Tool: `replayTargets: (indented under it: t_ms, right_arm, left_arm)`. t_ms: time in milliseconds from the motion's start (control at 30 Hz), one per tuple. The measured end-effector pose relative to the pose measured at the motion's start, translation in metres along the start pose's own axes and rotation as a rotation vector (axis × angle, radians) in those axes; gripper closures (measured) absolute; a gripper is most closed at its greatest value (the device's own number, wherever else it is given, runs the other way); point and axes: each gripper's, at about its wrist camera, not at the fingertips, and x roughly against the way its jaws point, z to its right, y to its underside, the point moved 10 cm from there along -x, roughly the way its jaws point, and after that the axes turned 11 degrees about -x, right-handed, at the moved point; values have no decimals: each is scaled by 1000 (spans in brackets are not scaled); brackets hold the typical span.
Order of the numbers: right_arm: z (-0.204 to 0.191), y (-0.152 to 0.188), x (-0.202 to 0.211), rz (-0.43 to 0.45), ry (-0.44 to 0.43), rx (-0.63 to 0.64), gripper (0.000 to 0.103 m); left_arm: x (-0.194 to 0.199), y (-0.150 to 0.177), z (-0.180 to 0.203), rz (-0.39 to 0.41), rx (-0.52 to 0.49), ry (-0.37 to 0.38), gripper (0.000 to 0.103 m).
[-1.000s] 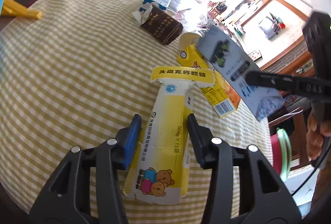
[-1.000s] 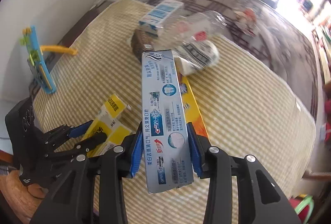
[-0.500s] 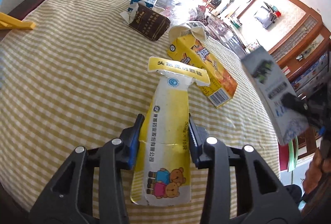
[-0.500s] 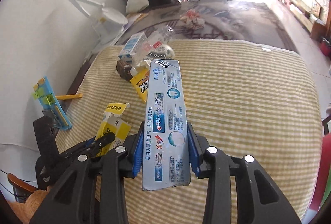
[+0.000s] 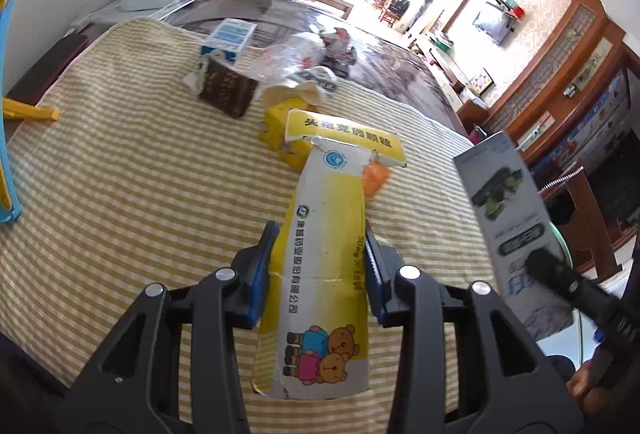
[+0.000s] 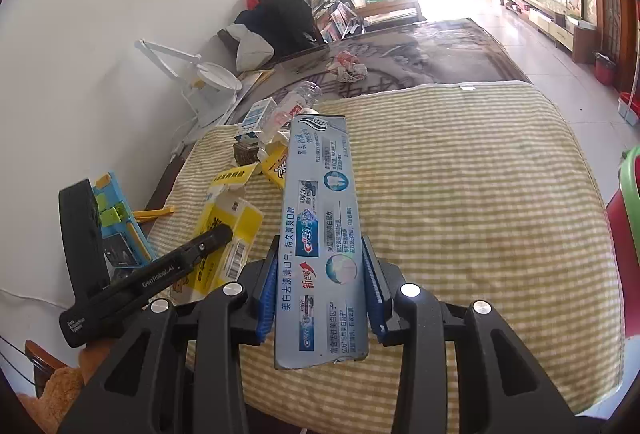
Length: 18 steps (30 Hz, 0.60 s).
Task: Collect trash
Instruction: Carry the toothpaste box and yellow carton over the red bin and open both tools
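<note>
Tongs (image 6: 320,286) gripping toothpaste box (image 6: 320,234), lengthwise, pointing forward

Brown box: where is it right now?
In the left wrist view the brown box lies far-left on the checked cloth, just before the blue carton.

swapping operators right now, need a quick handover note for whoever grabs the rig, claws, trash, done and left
Left claw: shut on the yellow-and-white carton, lifted off the checked cloth.
Right claw: shut on the blue toothpaste box, also off the cloth.
Done: both pieces picked up; neither binned yet.
Left on the cloth: orange-yellow box, brown packet, blue-and-white carton, crumpled clear plastic bottle.
No bin clearly in view; a red and green rim shows at the cloth's right edge.
</note>
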Motion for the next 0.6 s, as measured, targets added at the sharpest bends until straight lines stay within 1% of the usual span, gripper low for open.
replayTargets:
  t_ms: [200,367,600]
  right_arm:
    - [20,0,22,38,-4,-62,68]
    - [42,-5,46,90,1,-110,68]
    - [71,-10,69,130,9,-175,68]
  left_arm:
    - [2,-8,35,7,-53,31,65]
    - [1,-16,68,11,-97,72,65]
    - [-5,-17,115,4,-160,127,65]
